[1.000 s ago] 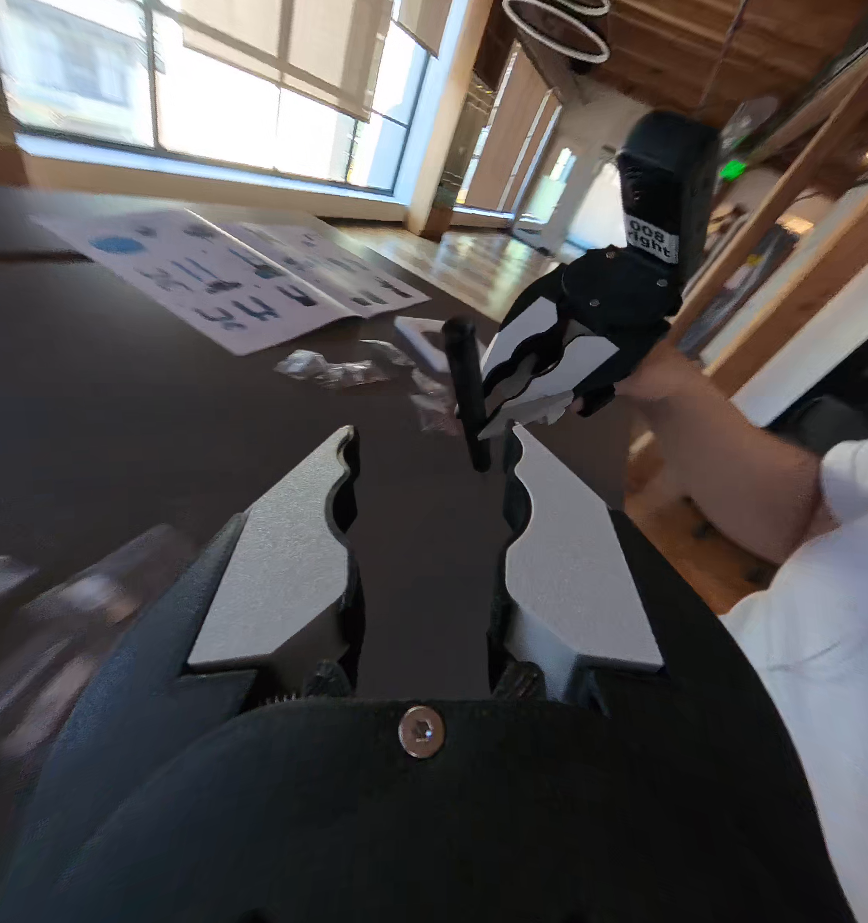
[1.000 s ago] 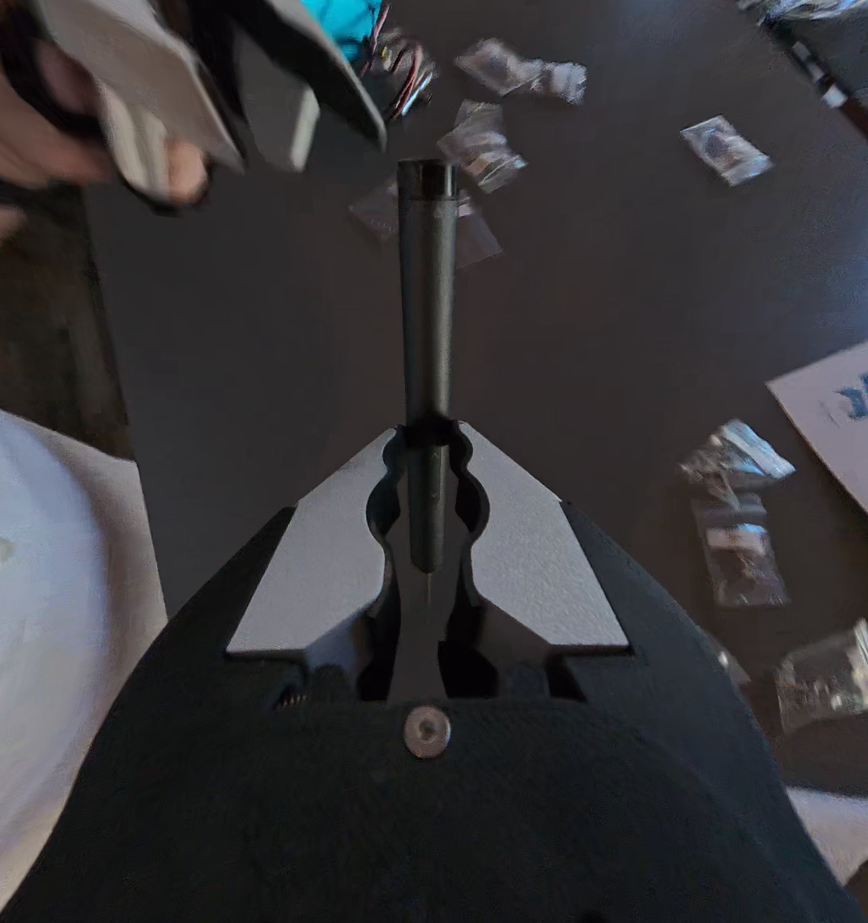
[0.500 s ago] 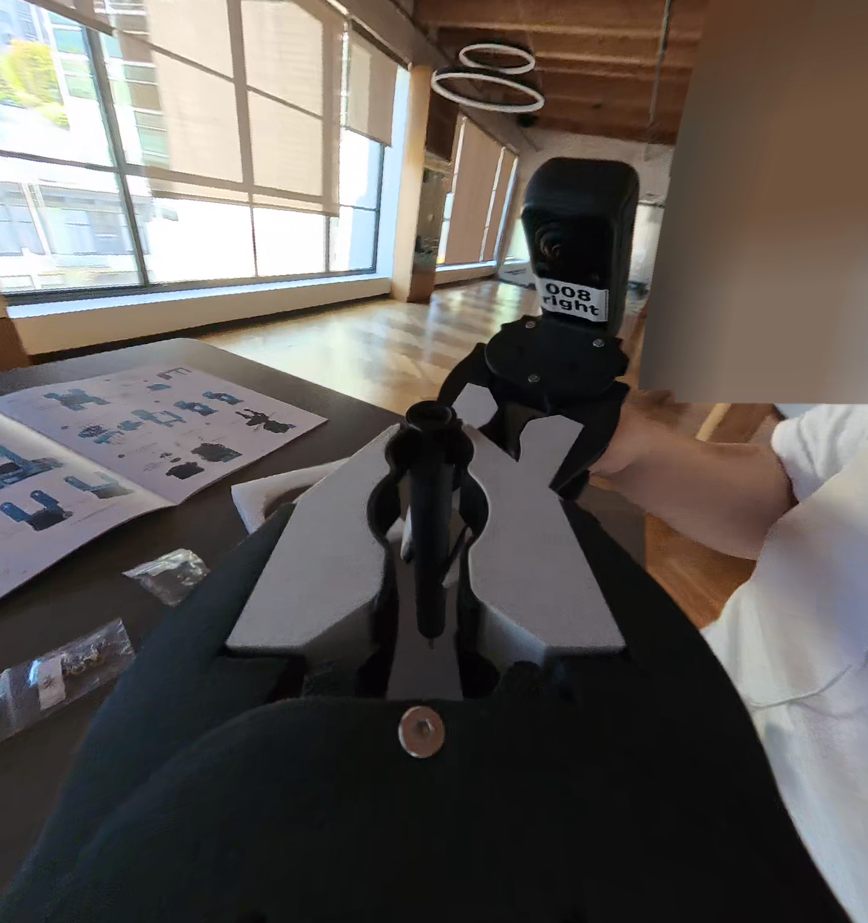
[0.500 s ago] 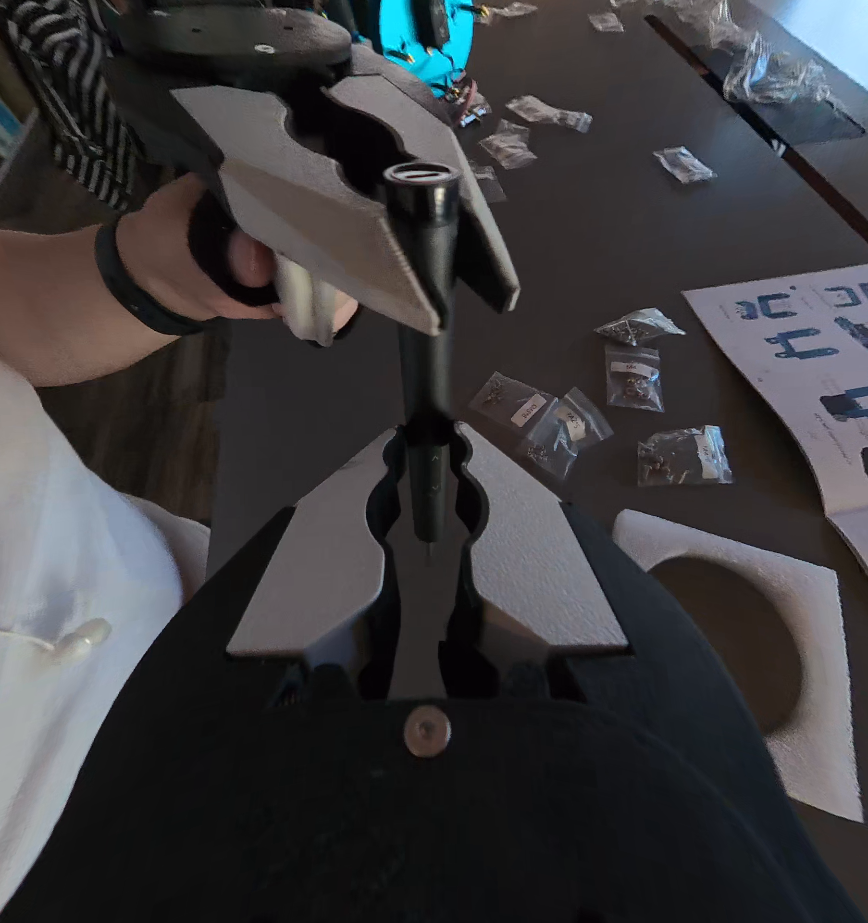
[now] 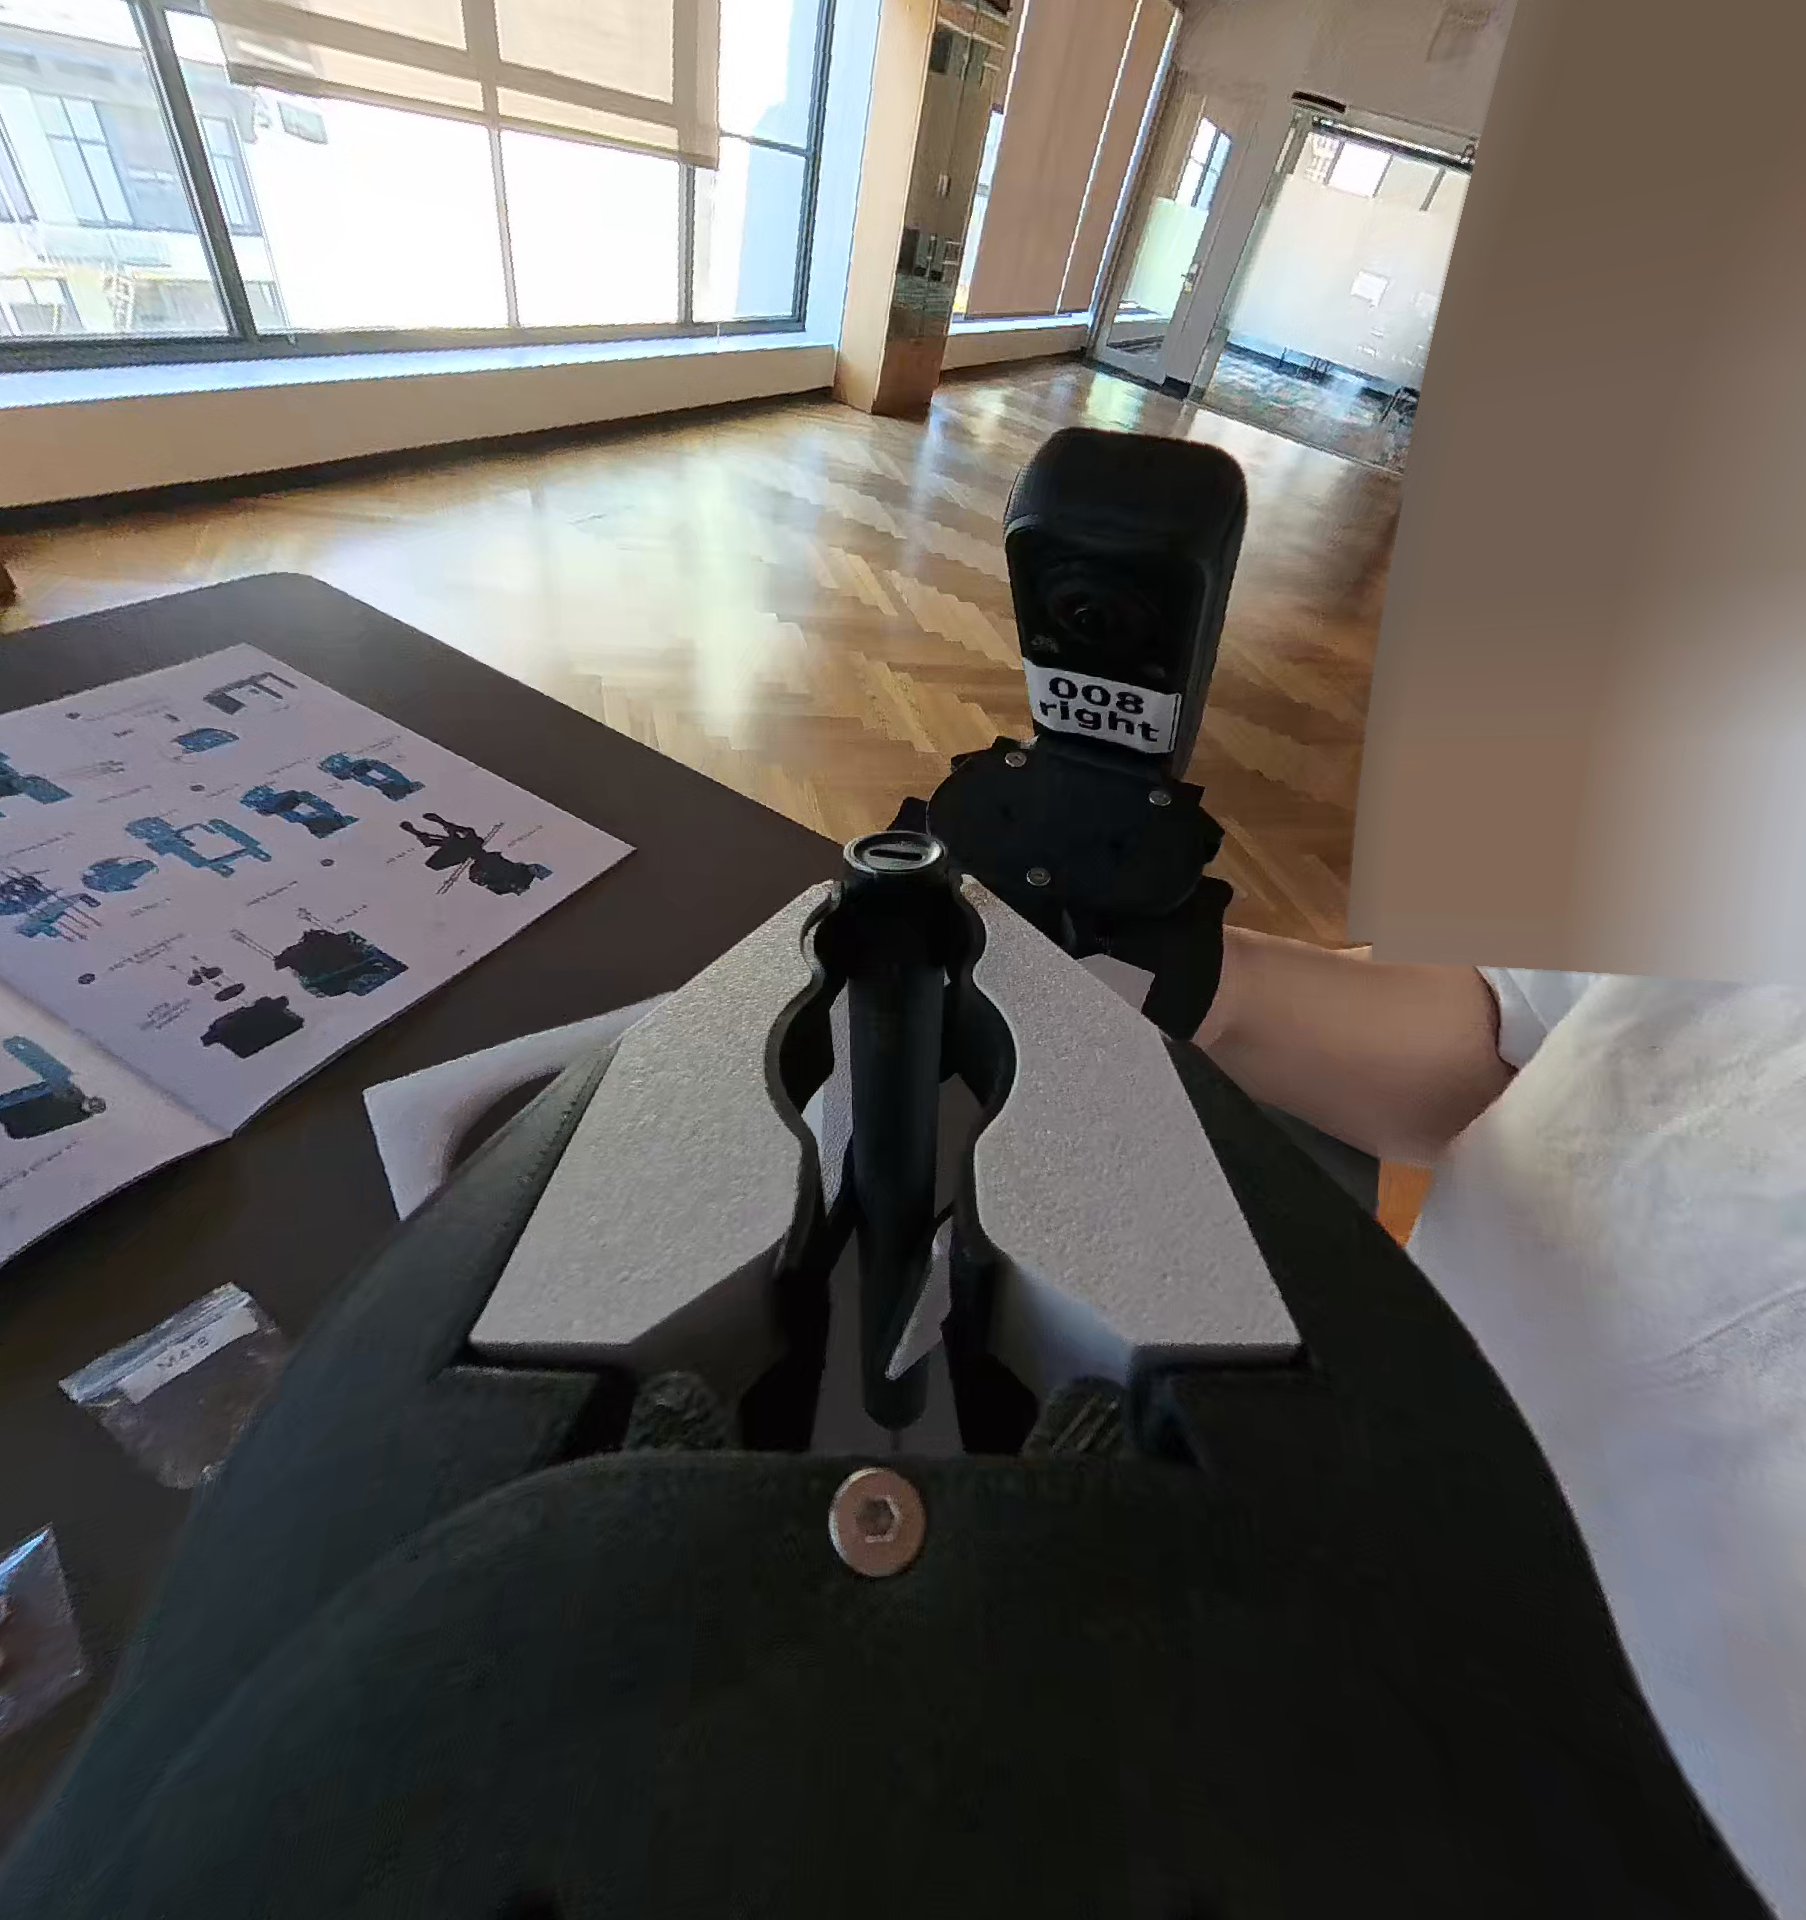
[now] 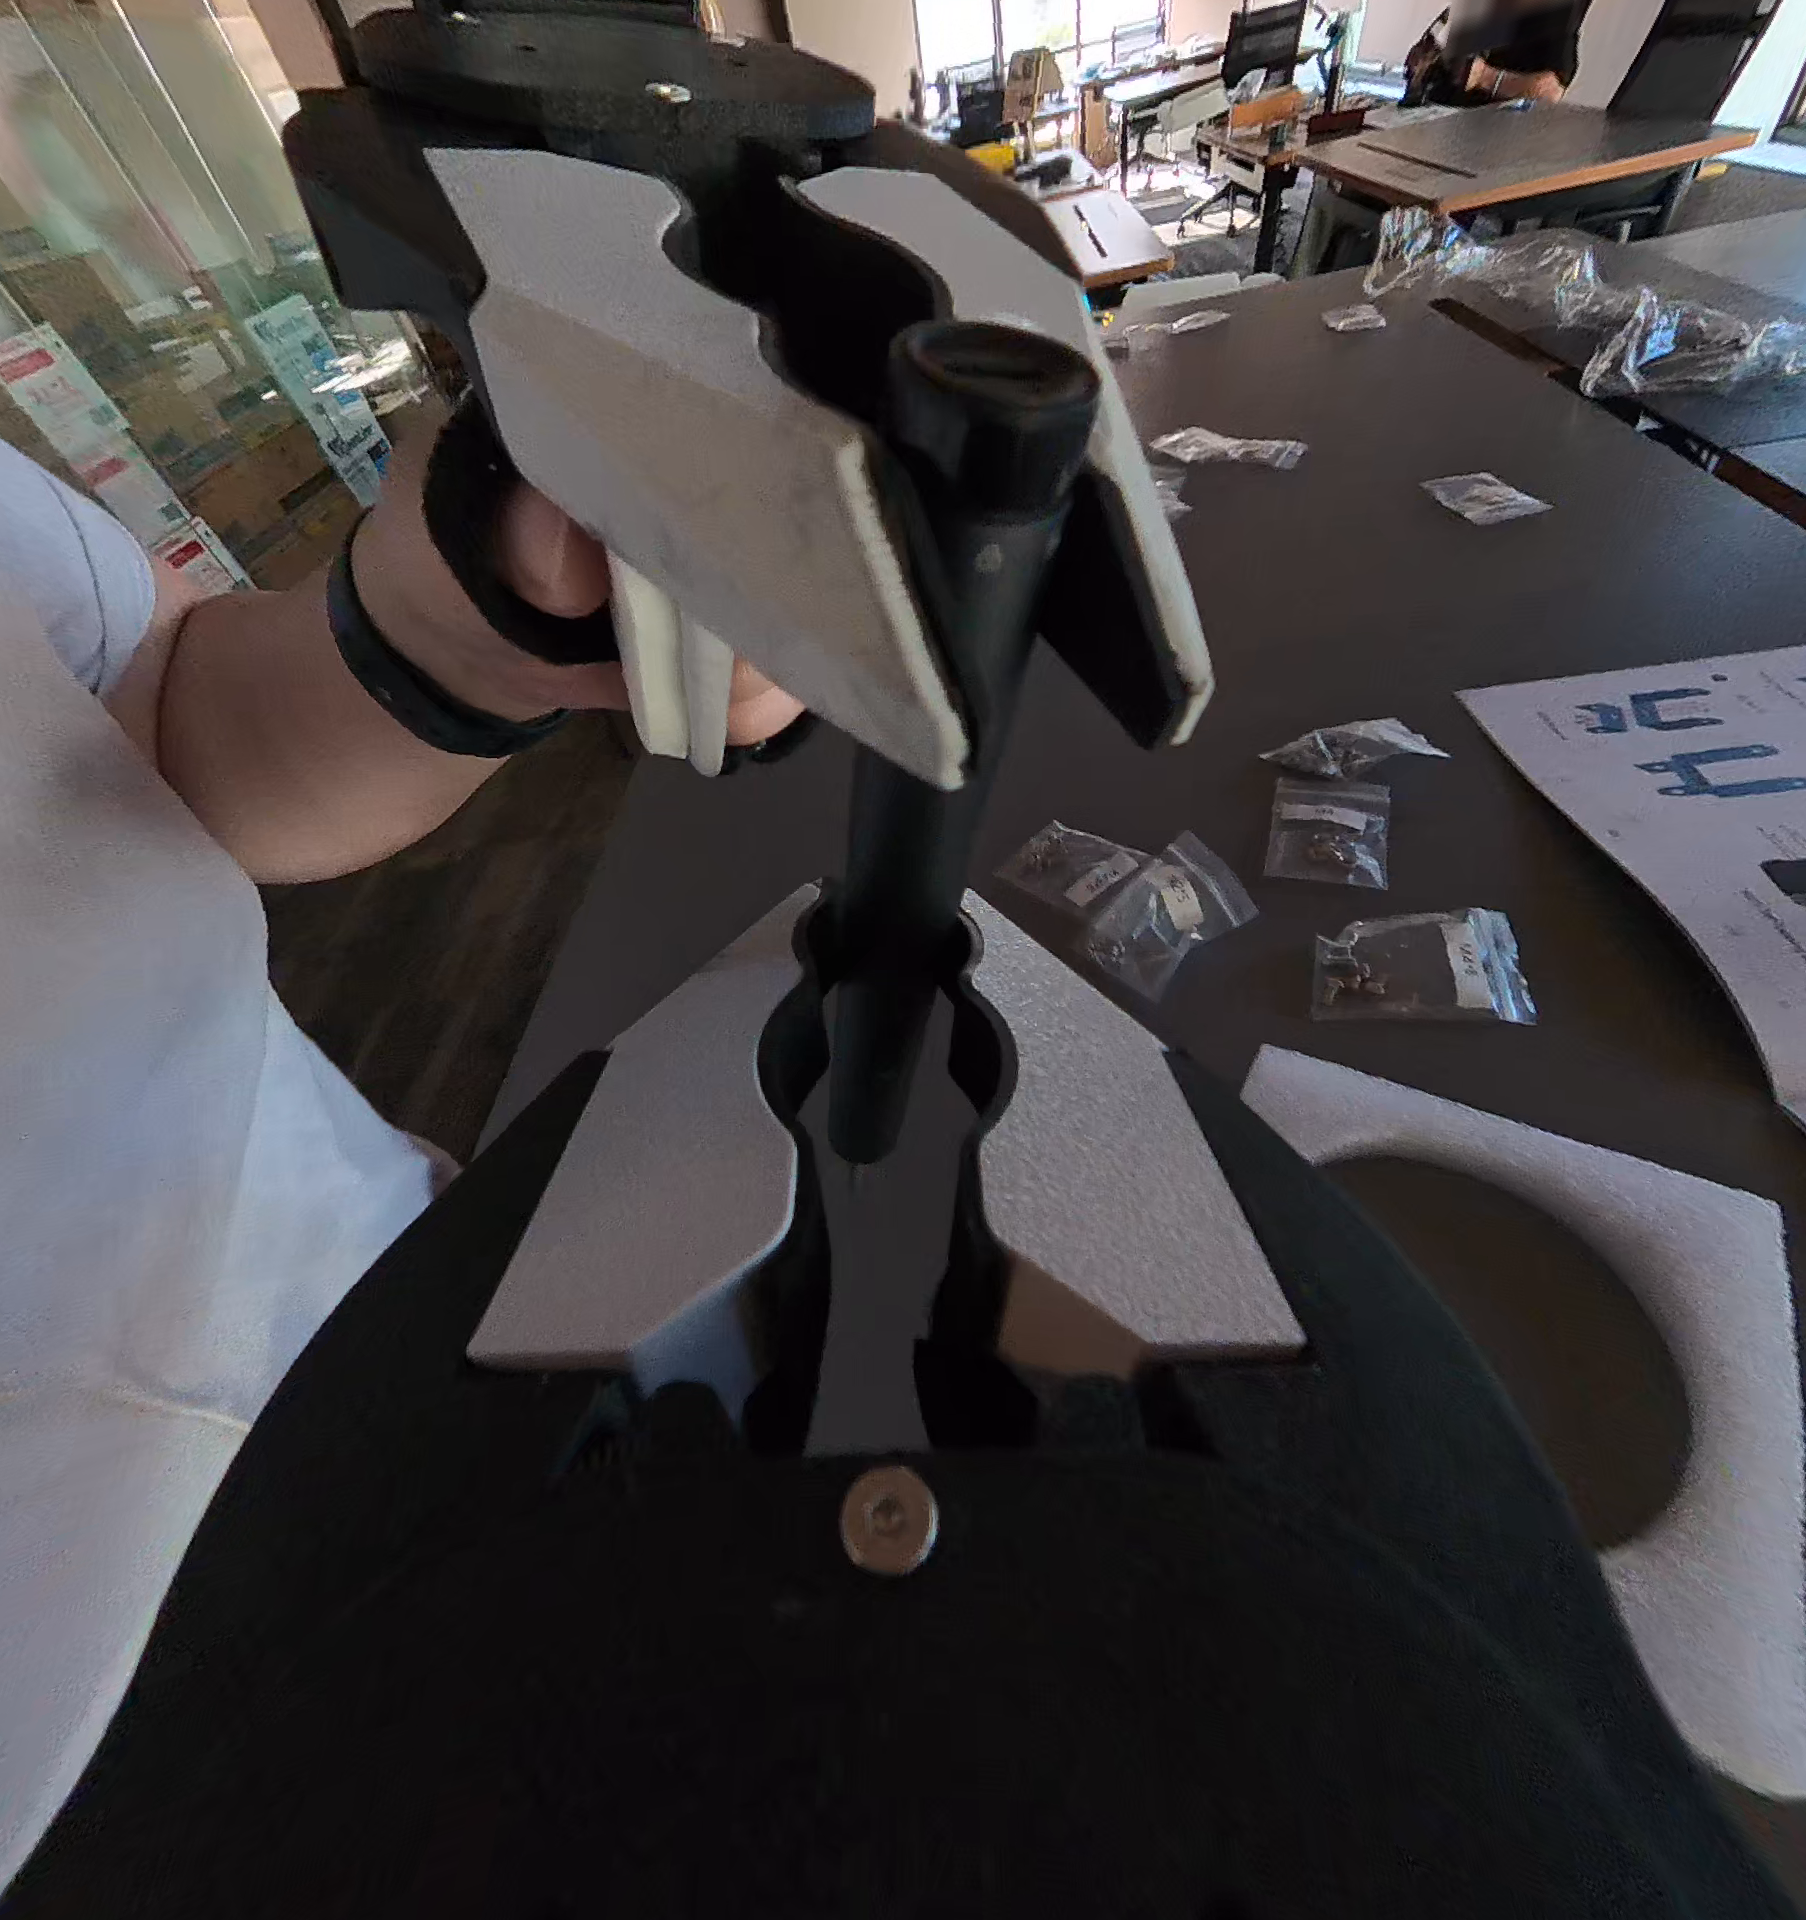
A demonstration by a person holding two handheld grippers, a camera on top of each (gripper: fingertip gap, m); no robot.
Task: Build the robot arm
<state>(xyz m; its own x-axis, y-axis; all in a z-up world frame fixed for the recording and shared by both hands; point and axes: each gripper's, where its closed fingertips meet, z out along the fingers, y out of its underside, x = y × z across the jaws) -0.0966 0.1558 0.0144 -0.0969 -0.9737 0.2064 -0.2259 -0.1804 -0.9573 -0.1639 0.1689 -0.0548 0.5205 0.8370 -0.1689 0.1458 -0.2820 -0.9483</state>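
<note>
A black rod with a slotted end cap [image 5: 894, 1091] is held in the air between both grippers, above a dark table [image 6: 1398, 623]. My left gripper [image 5: 894, 904] is shut on the rod's capped end, with the cap sticking out past the fingertips. In the right wrist view the rod [image 6: 904, 831] runs from my right gripper [image 6: 886, 914], which is shut on its lower end, up into the left gripper's fingers [image 6: 712, 488]. The right gripper's camera housing [image 5: 1122, 582] faces the left wrist view just behind the rod. A hand holds each gripper.
An open instruction booklet [image 6: 1709, 810] lies at the right, also in the left wrist view [image 5: 203, 914]. Several small clear parts bags [image 6: 1325, 831] lie near it. A white foam piece with a round cutout [image 6: 1709, 1247] lies below. Crumpled plastic wrap [image 6: 1605, 301] lies far right. The gap from one gripper's tips to the other's is roughly 9 centimeters.
A second ago my left gripper was open beside the rod, which the right gripper held alone. The left then closed on the capped end. Both grippers have since tilted upward together.
</note>
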